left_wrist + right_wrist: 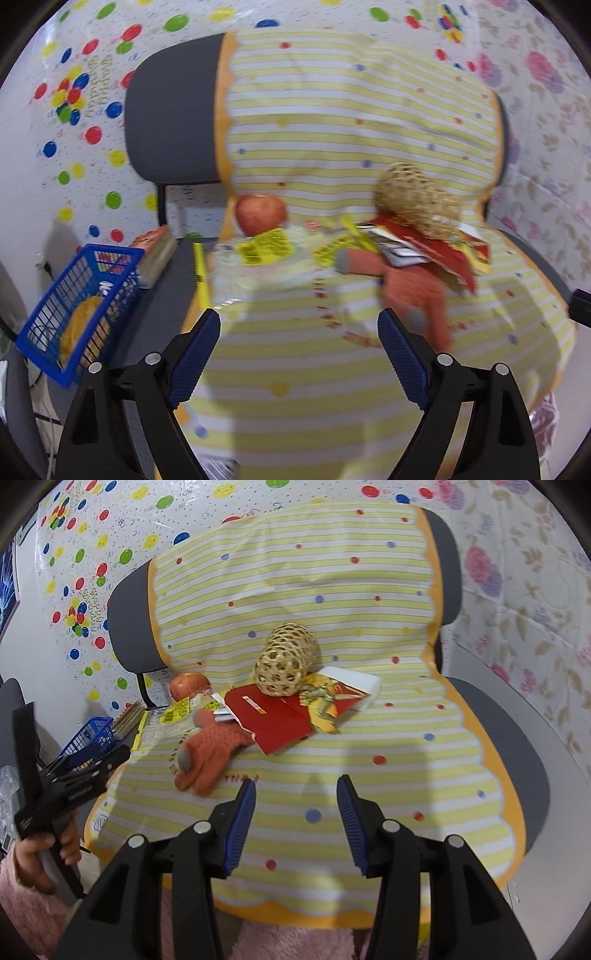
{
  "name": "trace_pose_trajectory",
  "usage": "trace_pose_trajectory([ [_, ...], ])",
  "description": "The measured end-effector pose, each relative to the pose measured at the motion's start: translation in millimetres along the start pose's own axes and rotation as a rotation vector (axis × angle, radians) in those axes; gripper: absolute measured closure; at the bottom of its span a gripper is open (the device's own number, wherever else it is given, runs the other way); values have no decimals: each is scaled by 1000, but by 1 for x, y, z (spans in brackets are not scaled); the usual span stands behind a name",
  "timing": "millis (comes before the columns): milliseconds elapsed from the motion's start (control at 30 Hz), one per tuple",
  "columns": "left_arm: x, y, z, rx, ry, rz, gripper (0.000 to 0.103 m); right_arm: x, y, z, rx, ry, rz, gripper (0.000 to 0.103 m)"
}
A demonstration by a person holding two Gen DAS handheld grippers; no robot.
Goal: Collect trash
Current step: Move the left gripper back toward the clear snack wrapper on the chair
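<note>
A clear plastic wrapper with a yellow label [266, 245] lies on the striped chair seat, in front of a red apple [260, 214]. It also shows in the right wrist view [173, 716]. My left gripper [299, 325] is open and empty, a short way in front of the wrapper. It also shows in the right wrist view [110, 760], held at the seat's left edge. My right gripper [295, 794] is open and empty above the front of the seat. A blue basket [79, 314] stands at the left with a crumpled yellowish item inside.
An orange knitted glove [210, 753], a red envelope [273, 720], a woven wicker ball [286, 661] and a white box [354, 683] lie on the striped cloth [369, 782]. A book [157, 254] lies by the basket. The chair back [170, 110] rises behind.
</note>
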State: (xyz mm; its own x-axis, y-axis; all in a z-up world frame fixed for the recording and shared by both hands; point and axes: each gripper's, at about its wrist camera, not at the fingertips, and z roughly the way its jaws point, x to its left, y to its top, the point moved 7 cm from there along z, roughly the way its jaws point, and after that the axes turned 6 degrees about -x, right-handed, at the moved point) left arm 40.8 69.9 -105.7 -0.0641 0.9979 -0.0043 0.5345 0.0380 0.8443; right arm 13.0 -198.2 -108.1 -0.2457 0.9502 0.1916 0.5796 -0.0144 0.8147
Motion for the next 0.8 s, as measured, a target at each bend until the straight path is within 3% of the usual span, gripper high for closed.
trace_pose_trajectory([
  [367, 67, 15, 82, 78, 57, -93, 20, 5, 18, 39, 34, -11, 3, 57],
  [533, 78, 14, 114, 165, 55, -118, 22, 3, 23, 55, 49, -24, 11, 57],
  [667, 80, 14, 137, 229, 87, -60, 22, 3, 25, 63, 55, -24, 11, 57],
  [800, 76, 5, 157, 317, 50, -62, 21, 3, 26, 65, 59, -25, 10, 57],
])
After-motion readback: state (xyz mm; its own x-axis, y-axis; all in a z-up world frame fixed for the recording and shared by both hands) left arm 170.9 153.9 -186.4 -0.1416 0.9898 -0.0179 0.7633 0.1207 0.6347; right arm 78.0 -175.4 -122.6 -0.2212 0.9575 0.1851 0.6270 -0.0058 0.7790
